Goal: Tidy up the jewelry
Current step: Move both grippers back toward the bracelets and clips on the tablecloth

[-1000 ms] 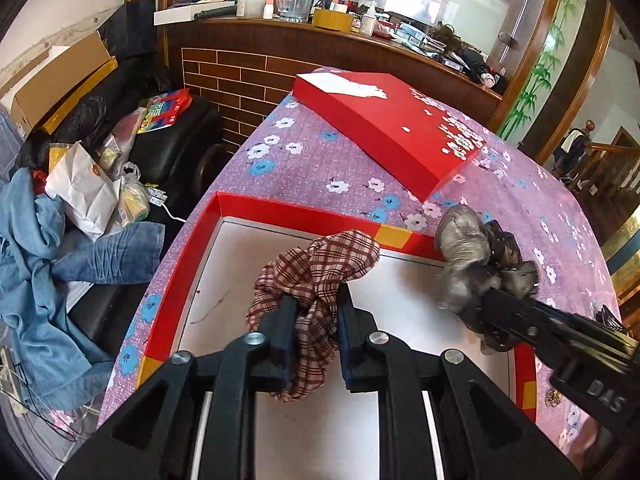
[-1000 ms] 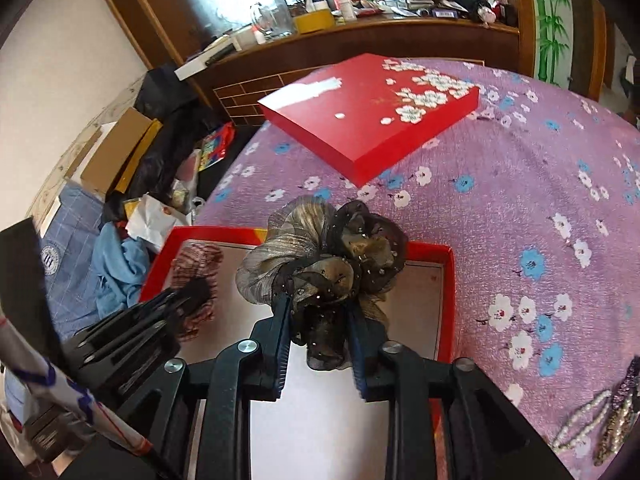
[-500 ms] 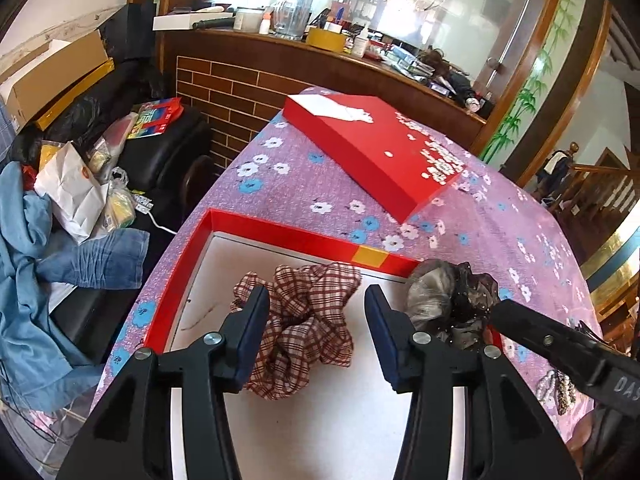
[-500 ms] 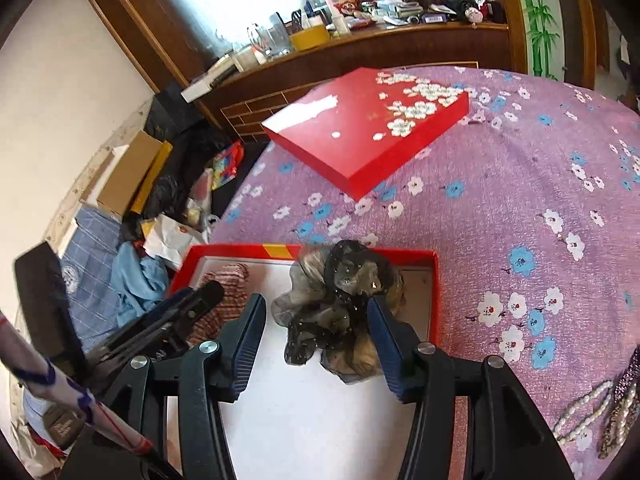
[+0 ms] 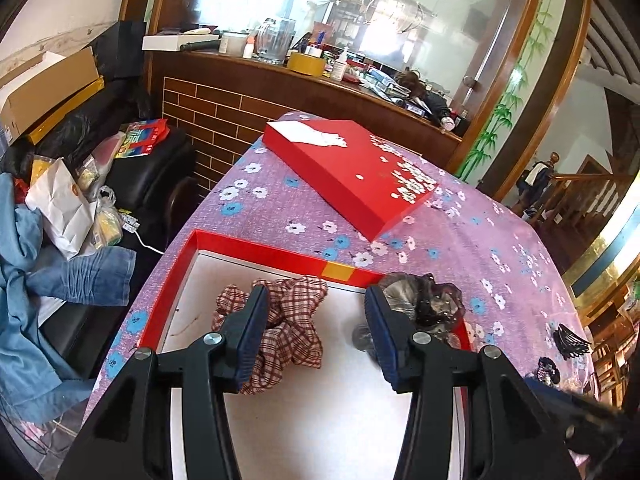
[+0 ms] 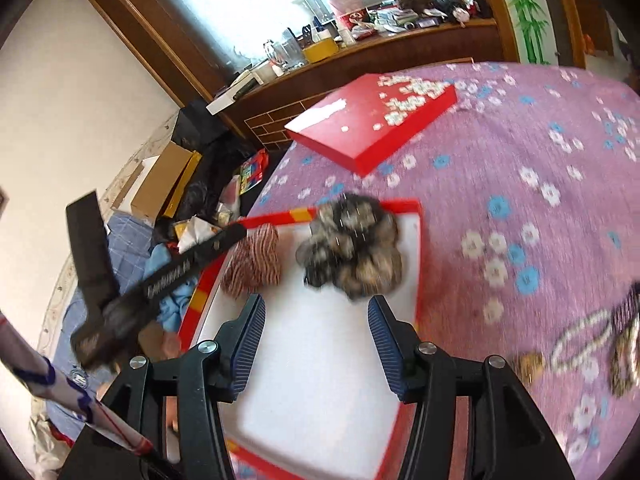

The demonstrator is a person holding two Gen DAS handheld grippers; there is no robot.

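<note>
A red-rimmed box (image 5: 256,249) with a white floor holds a red plaid scrunchie (image 5: 292,328) and a grey-black scrunchie (image 5: 424,300). My left gripper (image 5: 314,336) is open and empty, just above the plaid scrunchie. My right gripper (image 6: 316,336) is open and empty, pulled back from the grey-black scrunchie (image 6: 356,248), which lies in the box's far right corner. The plaid scrunchie (image 6: 256,260) lies left of it. The left gripper's finger (image 6: 184,268) crosses the right wrist view.
The box's red lid (image 5: 352,172) lies farther back on the purple flowered tablecloth (image 5: 480,248). A pearl strand (image 6: 580,340) and hair clips (image 6: 628,344) lie right of the box. A black clip (image 5: 570,338) lies there too. Clothes and bags are piled off the table's left edge.
Both grippers opened and let go of their scrunchies, which now lie in the box. Both grippers have drawn back and up; the right one swung right.
</note>
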